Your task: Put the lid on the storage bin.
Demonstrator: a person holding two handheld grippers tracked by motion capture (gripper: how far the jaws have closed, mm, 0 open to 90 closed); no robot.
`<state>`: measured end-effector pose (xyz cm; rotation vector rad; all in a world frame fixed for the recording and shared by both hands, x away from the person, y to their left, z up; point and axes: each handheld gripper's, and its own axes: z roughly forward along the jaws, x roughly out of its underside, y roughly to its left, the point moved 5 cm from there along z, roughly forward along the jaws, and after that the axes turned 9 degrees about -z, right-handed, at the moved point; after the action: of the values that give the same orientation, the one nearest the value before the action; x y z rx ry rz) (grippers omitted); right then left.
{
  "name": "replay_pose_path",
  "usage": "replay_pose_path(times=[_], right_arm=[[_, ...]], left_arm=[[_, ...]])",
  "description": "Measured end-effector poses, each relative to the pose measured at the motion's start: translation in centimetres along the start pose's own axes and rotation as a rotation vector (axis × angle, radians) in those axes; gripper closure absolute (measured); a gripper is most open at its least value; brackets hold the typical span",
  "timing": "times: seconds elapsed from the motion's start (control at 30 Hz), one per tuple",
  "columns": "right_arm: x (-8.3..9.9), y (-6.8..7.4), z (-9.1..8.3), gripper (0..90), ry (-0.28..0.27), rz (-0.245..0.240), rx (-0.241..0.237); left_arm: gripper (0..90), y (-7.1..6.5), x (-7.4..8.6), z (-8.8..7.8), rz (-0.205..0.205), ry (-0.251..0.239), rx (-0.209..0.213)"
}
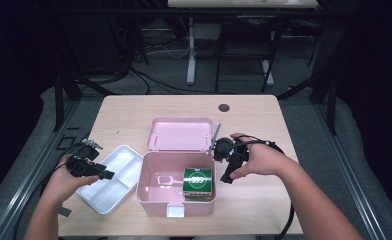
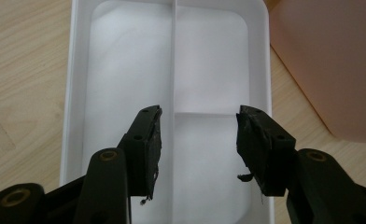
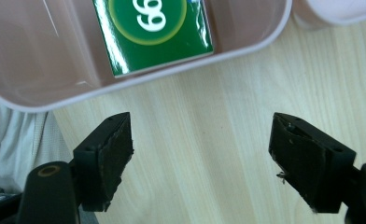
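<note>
A pink box stands open at the table's front middle, its lid tipped back behind it. A green pack printed "999" lies in the box's right part; the right gripper view has this green pack inside the pink box. Left of the box sits a white divided tray, with nothing in it. My left gripper hovers open over the tray, its tips on either side of the divider. My right gripper is open over bare wood just right of the box, holding nothing.
A dark round grommet marks the table's far side. The pink box wall lies close to the tray's right side. A white latch juts from the box front. Black frames and cables surround the table.
</note>
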<state>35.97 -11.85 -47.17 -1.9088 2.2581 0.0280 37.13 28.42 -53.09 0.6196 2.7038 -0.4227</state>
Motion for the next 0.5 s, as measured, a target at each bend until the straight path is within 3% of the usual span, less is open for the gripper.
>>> replay_pose_path(times=[0.23, 0.37, 0.5], right_arm=[[1.5, -0.7, 0.4, 22.0, -0.023, 0.083, 0.025], [2.4, -0.8, 0.3, 23.2, -0.003, 0.161, 0.092], [2.9, -0.6, 0.8, 24.3, -0.051, 0.235, 0.100]], left_arm=[[51.2, 0.2, 0.1, 0.0, -0.004, -0.001, -0.005], [52.1, 0.2, 0.1, 0.1, -0.007, 0.005, -0.017], [52.3, 0.1, 0.0, 0.5, -0.007, 0.018, -0.021]])
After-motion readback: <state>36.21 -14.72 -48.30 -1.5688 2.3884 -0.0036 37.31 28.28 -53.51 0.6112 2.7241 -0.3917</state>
